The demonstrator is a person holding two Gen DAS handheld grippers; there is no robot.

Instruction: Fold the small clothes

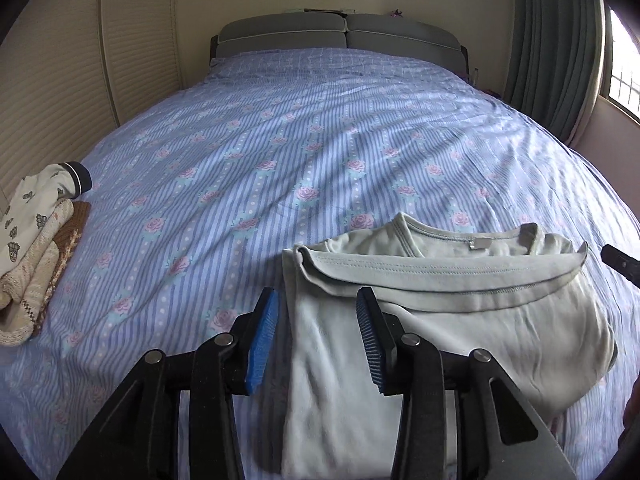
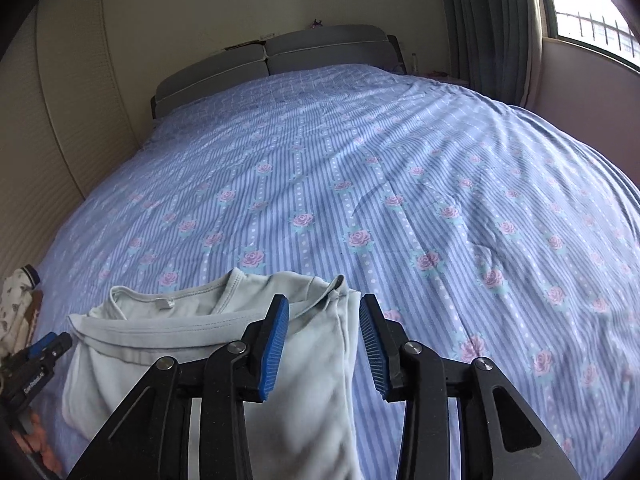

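Left wrist view. At 9 o'clock, a small stack of folded clothes (image 1: 36, 240): a cream printed garment with a navy cuff lies on beige and brown knits near the bed's edge, well apart from everything else.

The blue striped bedsheet with pink roses (image 1: 280, 152) fills the frame; a grey padded headboard (image 1: 340, 34) sits at 12 o'clock and a grey-green pleated curtain (image 1: 556, 48) at 2 o'clock.

The left gripper (image 1: 318, 342), black with blue ribbed pads, sits at 6 o'clock with its jaws partly apart and nothing pinched. The pale mint-green cotton T-shirt (image 1: 460, 304) lies folded on the sheet, collar toward 12 o'clock. Its left edge runs up between the two pads, nearer the left pad; whether the pads touch the cloth is unclear.

The black tip of the right gripper (image 1: 620, 264) shows at 3 o'clock, just beside the shirt's right shoulder.

Right wrist view. The left gripper (image 2: 48, 348) shows at 8 o'clock beside the shirt's left edge. The T-shirt (image 2: 160, 344) lies from 8 to 6 o'clock. The right gripper (image 2: 324, 342) stands partly open and grips nothing; the shirt's right edge runs up between its pads.
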